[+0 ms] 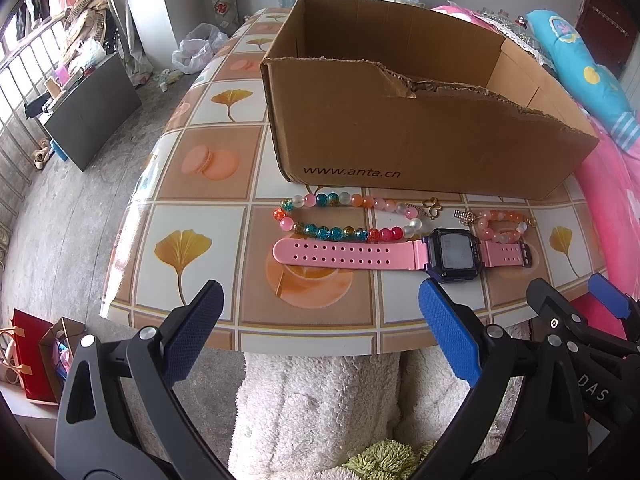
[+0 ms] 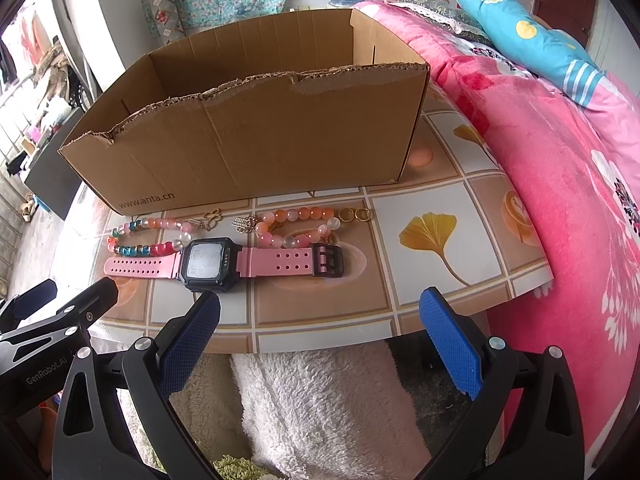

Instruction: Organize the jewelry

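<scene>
A pink-strapped digital watch (image 1: 400,254) (image 2: 208,263) lies flat on the table, just in front of an open cardboard box (image 1: 400,132) (image 2: 248,144). Between watch and box lie a multicoloured bead bracelet (image 1: 340,216) (image 2: 148,236), an orange-pink bead bracelet (image 1: 500,226) (image 2: 298,226) and two gold rings (image 2: 354,214). My left gripper (image 1: 320,336) is open and empty near the table's front edge, below the watch strap. My right gripper (image 2: 320,340) is also open and empty, off the front edge to the right of the watch face.
The small table (image 1: 200,240) (image 2: 440,240) has a tile-pattern cover. A pink bed (image 2: 560,160) borders its right side; bare floor (image 1: 60,220) with a dark low bench (image 1: 88,116) lies left. White fluffy fabric (image 1: 320,408) sits under the grippers. Gift bags (image 1: 32,352) stand on the floor.
</scene>
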A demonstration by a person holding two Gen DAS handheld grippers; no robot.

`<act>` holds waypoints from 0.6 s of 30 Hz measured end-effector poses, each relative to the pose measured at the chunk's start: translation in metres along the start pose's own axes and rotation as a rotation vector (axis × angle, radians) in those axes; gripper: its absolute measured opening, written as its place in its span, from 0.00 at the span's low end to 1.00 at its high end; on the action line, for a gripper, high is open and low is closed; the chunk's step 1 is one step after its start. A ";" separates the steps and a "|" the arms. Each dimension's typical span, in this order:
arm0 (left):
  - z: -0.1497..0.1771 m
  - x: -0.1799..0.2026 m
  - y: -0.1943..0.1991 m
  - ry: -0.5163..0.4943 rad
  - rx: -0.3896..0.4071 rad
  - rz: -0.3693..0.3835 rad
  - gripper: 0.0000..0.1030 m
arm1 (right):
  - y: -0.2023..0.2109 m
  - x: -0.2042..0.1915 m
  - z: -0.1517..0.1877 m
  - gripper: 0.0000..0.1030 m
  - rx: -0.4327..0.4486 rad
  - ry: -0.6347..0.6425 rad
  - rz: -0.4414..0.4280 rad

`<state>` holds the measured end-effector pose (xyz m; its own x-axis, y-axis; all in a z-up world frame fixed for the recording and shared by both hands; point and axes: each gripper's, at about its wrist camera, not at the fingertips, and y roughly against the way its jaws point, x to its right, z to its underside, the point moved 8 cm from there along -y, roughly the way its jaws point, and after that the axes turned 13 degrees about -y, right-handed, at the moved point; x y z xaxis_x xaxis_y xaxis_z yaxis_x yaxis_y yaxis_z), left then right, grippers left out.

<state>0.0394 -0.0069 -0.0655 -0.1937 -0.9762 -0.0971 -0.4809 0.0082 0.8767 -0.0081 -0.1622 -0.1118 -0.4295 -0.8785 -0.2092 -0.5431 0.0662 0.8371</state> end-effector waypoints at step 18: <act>0.002 -0.016 -0.002 0.002 0.039 -0.023 0.92 | 0.005 -0.012 -0.005 0.95 0.050 0.107 -0.100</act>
<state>0.0418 0.0089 -0.0665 -0.1802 -0.9768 -0.1157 -0.5180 -0.0058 0.8553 -0.0023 -0.1541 -0.1027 -0.2932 -0.9272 -0.2332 -0.6161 -0.0033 0.7877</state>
